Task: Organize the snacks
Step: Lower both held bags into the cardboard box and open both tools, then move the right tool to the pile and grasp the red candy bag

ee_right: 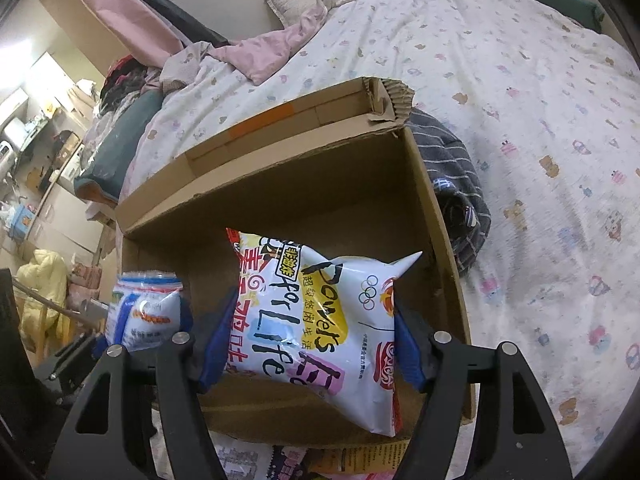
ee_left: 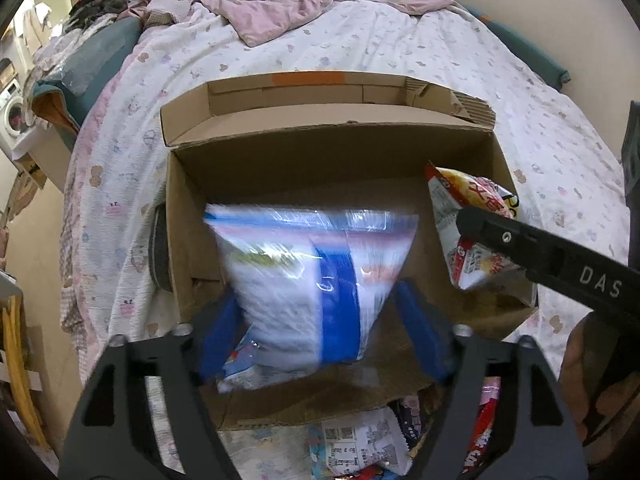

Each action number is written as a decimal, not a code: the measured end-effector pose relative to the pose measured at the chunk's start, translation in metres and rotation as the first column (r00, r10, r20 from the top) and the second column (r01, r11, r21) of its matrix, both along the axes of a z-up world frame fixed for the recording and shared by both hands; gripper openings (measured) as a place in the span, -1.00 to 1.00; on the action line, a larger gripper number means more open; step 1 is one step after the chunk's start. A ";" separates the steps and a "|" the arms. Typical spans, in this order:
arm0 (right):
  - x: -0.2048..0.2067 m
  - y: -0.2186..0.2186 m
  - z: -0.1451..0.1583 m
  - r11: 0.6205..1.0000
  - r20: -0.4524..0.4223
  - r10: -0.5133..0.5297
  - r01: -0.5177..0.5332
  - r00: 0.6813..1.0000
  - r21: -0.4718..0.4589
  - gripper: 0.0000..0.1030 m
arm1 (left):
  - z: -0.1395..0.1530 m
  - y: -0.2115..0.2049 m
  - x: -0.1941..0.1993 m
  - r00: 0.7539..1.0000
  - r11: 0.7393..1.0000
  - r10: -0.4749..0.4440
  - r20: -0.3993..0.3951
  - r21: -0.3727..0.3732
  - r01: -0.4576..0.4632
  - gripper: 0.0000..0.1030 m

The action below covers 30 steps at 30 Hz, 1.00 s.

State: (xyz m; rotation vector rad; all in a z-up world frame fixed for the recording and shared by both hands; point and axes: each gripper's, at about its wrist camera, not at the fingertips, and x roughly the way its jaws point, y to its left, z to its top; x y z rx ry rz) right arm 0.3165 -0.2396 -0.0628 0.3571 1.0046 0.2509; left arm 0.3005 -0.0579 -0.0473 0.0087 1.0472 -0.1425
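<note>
Snacks are on their way into the cardboard box (ee_left: 332, 152) that sits open on the bed (ee_left: 400, 48). In the left wrist view the left gripper (ee_left: 320, 320) has its jaws closed on a blue-and-white snack bag (ee_left: 304, 280), held above the near part of the box; the bag is blurred, so it seems to be moving, and it bulges well past the blue pads, so a loose hold could let it slide out short of the box or catch on the near flap. The right gripper's black finger crosses in from the right with a red-and-white packet (ee_left: 472, 232) over the right side of the box, near the first bag, so the two could knock together if both go down at once. More loose packets (ee_left: 364, 444) lie on the bed just in front of the box. In the right wrist view the right gripper (ee_right: 312, 340) has its jaws clamped on the white noodle packet (ee_right: 320, 320), tilted over the box interior; the packet hangs by its middle, and its low corner could snag the front wall. A dark striped garment (ee_right: 456, 184) lies against the right wall of the box, outside it, and a pink blanket (ee_right: 256, 56) is bunched at the far end of the bed.
</note>
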 end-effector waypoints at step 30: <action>-0.006 -0.021 0.016 0.996 0.053 -0.028 0.024 0.998 0.085 0.93 | 0.017 0.007 -0.007 0.998 1.000 0.011 0.064 -0.001 -0.011 0.60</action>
